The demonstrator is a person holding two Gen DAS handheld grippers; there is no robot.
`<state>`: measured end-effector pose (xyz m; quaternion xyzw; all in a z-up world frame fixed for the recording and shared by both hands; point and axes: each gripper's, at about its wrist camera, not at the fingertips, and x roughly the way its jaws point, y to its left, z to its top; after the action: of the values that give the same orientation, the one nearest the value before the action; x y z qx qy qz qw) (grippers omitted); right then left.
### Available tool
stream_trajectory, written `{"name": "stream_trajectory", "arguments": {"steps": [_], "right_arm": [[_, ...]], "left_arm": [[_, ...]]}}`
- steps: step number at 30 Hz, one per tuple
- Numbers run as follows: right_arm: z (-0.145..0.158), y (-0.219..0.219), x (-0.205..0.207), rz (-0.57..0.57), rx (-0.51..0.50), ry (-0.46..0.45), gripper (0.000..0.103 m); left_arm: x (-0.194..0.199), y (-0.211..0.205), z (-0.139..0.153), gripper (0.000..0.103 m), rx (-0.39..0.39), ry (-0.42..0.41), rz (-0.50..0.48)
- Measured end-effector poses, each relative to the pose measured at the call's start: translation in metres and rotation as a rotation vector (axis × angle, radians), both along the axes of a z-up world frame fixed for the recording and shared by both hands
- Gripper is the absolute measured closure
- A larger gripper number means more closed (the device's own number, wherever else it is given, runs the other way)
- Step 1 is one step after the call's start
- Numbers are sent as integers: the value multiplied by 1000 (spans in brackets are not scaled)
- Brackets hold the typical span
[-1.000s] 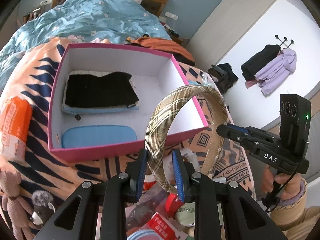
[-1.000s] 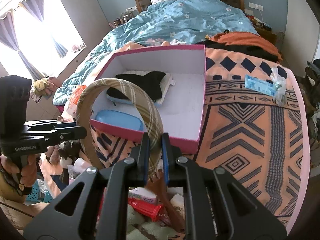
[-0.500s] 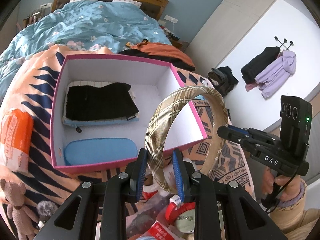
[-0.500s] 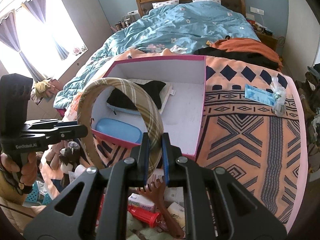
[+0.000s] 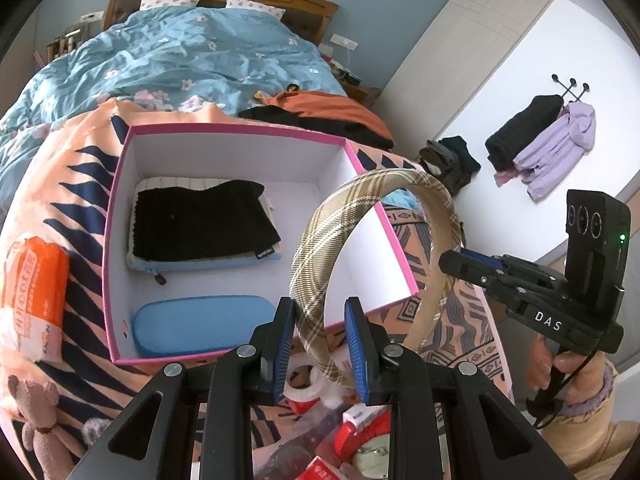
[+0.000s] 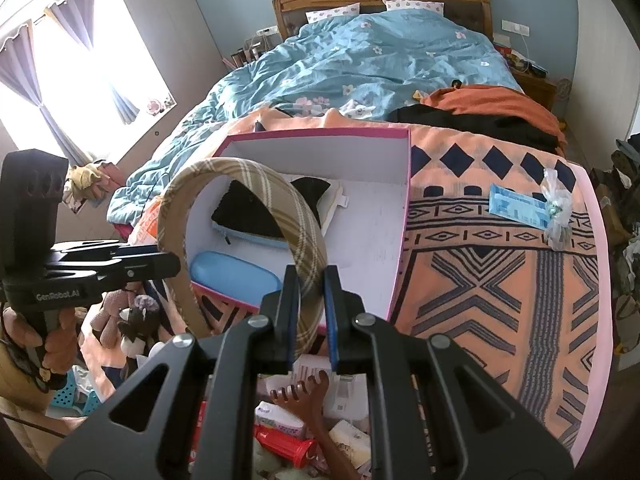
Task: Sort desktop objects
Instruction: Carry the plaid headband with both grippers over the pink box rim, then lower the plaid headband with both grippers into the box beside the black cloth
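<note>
My right gripper (image 6: 311, 316) is clamped on one leg of the plaid headband (image 6: 244, 216), blue pads pressed flat vs. the fabric. Band arcs up & left from there, other leg hanging down by my left gripper (image 5: 320, 344). In left wrist view the near leg passes between my left jaws w/ gaps on both sides; they're spread, not pinching. Headband sits in the air over the near edge of the pink box (image 5: 116, 240), not inside it.

Headband: padded, woven tan/beige check w/ white lines, U-shaped, smooth tan inner face. Box: rigid card, magenta outside, white inside, square-ish. In it: black knit cloth (image 5: 200, 220) folded flat on a cream & pale blue pouch, plus a blue rounded case (image 5: 204, 326) along the near wall. Box rests on a peach blanket (image 6: 500, 280) w/ navy geometric print. Orange packet (image 5: 36, 296) lies left of box. Knitted teddy (image 5: 36, 420) lower left. Jumble of small packets below my jaws, can't ID them
</note>
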<state>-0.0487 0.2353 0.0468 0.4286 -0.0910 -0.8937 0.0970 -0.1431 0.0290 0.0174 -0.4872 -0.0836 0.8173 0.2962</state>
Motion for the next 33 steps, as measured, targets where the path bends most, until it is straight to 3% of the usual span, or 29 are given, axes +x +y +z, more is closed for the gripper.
{"name": "stream_trajectory", "arguments": {"steps": [33], "right_arm": [[5, 11, -42, -8, 5, 8, 89]], "left_arm": [[-47, 8, -3, 78, -9, -17, 39]]}}
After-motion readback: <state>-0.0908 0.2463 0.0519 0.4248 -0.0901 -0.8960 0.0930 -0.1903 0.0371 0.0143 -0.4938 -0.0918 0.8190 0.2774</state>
